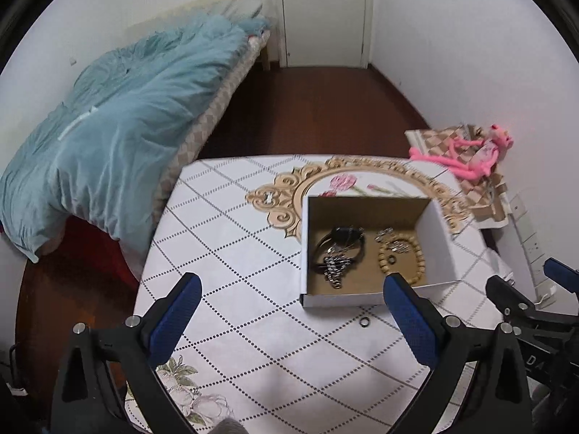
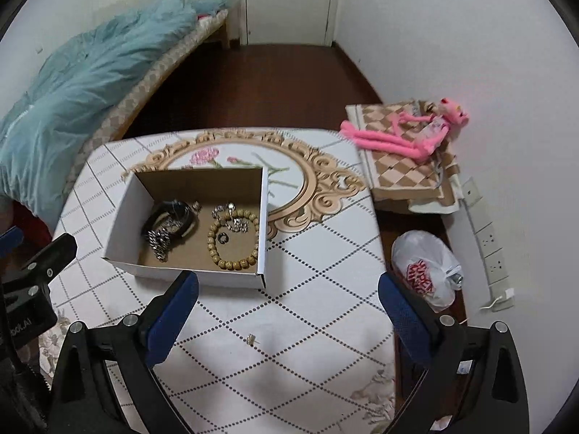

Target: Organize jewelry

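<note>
An open white cardboard box stands on the table. In it lie a black watch with a metal chain, a wooden bead bracelet, a small dark ring and silver pieces. A dark ring lies loose on the tablecloth just in front of the box. A small gold earring lies on the cloth between the right fingers. My left gripper is open and empty before the box. My right gripper is open and empty.
The table has a white diamond-patterned cloth with a gold oval motif. A bed with a teal duvet is at the left. A pink plush toy lies on folded cloth at the right, with a white plastic bag on the floor below.
</note>
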